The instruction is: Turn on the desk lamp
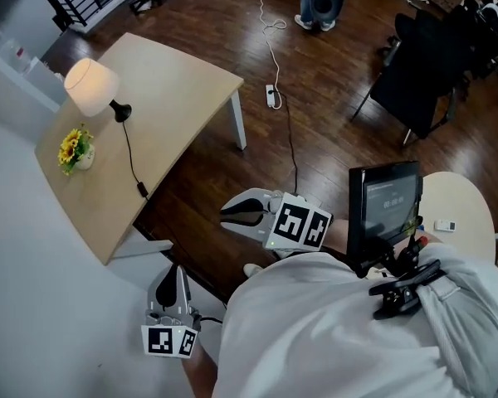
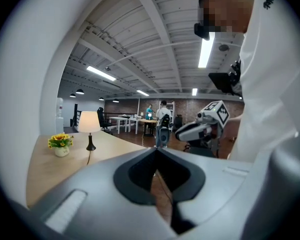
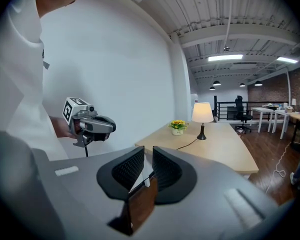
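Note:
The desk lamp (image 1: 92, 86) has a cream shade and a small black base, and stands at the far left end of the light wood table (image 1: 178, 81). Its black cord runs along the tabletop to an inline switch (image 1: 141, 190) near the table's edge. The lamp also shows in the left gripper view (image 2: 89, 122) and in the right gripper view (image 3: 202, 113). Both grippers hang in the air well short of the table. My left gripper (image 1: 176, 270) (image 2: 156, 150) is shut and empty. My right gripper (image 1: 222, 215) (image 3: 147, 154) is open by a narrow slit with nothing in it.
A pot of yellow flowers (image 1: 75, 149) sits beside the lamp. A white wall runs along the table's left side. A power strip (image 1: 270, 96) and cable lie on the wood floor. Black chairs (image 1: 419, 69) stand at the right, and a round white table (image 1: 456, 214) carries a screen.

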Demonstrator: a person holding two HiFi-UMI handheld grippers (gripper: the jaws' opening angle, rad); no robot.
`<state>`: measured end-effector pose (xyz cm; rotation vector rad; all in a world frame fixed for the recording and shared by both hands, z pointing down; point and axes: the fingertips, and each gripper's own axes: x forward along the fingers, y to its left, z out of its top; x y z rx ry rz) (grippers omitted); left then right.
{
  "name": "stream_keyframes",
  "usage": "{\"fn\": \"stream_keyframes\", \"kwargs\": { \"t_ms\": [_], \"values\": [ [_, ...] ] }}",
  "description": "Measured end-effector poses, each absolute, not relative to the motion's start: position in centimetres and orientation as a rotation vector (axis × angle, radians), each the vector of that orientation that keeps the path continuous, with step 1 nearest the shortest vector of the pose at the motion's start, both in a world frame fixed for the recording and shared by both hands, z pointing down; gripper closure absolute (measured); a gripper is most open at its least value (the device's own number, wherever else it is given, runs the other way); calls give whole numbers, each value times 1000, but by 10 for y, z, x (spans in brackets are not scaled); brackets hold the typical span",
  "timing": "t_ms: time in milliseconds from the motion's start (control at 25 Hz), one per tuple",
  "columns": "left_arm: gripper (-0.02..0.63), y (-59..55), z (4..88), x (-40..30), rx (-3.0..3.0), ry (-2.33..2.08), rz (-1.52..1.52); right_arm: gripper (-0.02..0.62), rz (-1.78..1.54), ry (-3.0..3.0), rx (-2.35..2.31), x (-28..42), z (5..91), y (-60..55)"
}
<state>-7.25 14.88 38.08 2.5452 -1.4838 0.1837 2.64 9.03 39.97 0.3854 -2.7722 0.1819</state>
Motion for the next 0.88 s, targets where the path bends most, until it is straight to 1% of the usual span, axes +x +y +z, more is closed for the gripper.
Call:
{"fn": "stream_keyframes", "kwargs": {
  "t_ms": [440, 880],
  "values": [
    [586, 168, 368, -20, 2541, -1480, 244, 548, 145, -2772, 344, 73, 387, 113],
    [587, 163, 373, -13, 2537, -1464, 269, 548, 156, -2755, 353, 79, 395, 110]
  ]
}}
